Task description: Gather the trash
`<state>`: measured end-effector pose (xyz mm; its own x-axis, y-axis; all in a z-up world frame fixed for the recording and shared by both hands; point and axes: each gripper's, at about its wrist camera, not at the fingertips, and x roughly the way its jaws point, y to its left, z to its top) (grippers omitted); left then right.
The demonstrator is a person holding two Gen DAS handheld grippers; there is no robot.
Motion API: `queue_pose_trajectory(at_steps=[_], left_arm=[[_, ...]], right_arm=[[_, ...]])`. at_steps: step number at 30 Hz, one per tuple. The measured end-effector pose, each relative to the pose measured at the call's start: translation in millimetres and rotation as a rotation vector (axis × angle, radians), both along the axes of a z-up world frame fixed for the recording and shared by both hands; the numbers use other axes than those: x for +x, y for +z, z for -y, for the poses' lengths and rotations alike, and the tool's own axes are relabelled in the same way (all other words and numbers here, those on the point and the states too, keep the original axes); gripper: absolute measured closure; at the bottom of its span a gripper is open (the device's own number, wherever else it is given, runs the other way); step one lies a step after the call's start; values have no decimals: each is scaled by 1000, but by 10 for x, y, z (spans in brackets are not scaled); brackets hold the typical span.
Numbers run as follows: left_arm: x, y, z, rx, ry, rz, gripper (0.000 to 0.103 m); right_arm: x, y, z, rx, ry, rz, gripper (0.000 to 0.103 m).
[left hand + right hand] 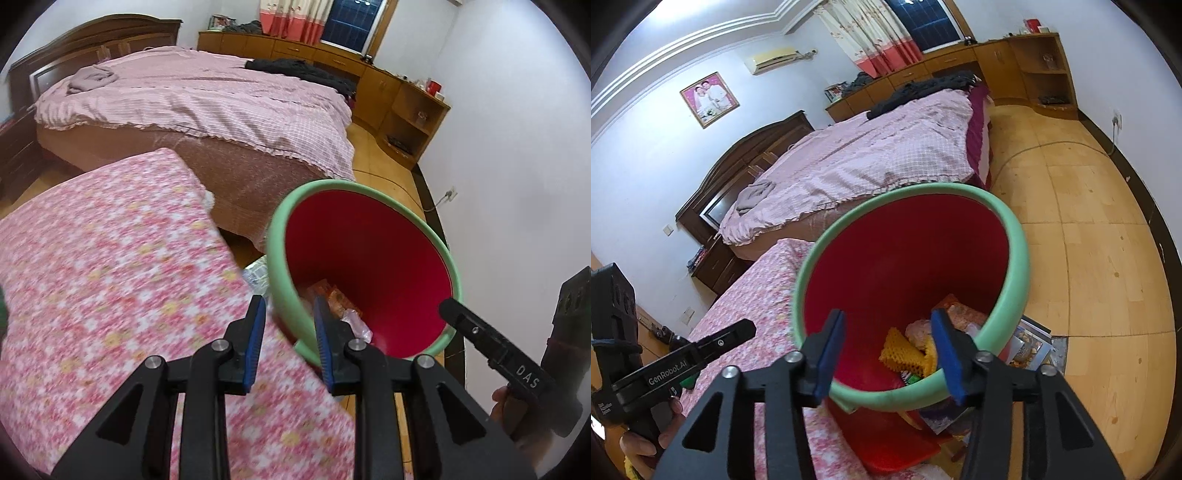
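Where floral cloth (110, 277) ends, bed (221, 99) begins.

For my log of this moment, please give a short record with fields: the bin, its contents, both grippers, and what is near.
bin: red bin with a green rim, beside the flowered surface
contents: yellow mesh piece, orange wrapper, clear plastic
left gripper: jaws open, empty, over the near rim
right gripper: jaws open, empty, over the bin mouth
near: bed, papers on the floor
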<state>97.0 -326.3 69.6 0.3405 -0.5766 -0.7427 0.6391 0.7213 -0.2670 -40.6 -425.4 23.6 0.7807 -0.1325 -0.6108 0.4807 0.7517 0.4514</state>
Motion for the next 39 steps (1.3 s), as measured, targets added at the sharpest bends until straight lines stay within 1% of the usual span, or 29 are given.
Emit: queue_pose_trajectory(at_steps=[2,6,10,12,15,17,21,24,26,33,39], left_arm=[[-29,33,-127,4,21,7,77],[-96,122,-456,5,77,30,77],[-141,196,-766,3,135,43,77],[-167,238,-945,3,166,52,76],[-245,301,-1168,6,201,73,65],[-307,348,-1322,8,222,93,63],[-451,435,-1600,23,279,137,52],[-582,476,-1795,42,318,177,51],[-647,494,-1923,39,346,191,51],[-840,532,-2332,17,452,211,51],[-1030,559,-2593,39,536,260,51]], right_arm=[[-8,68,-109,-8,14,8,44],[-21,191,-314,-30,43,24,40],[-42,316,-570,-55,80,40,34],[-40,364,-675,-61,101,48,32],[-47,429,-863,-75,136,60,27],[-58,466,-1003,-88,158,67,22],[-76,540,-1256,-121,200,79,18],[-111,592,-1451,-149,229,92,11],[-137,624,-1572,-164,241,106,8],[-217,703,-1942,-214,284,124,6],[-312,724,-2257,-268,319,151,0]])
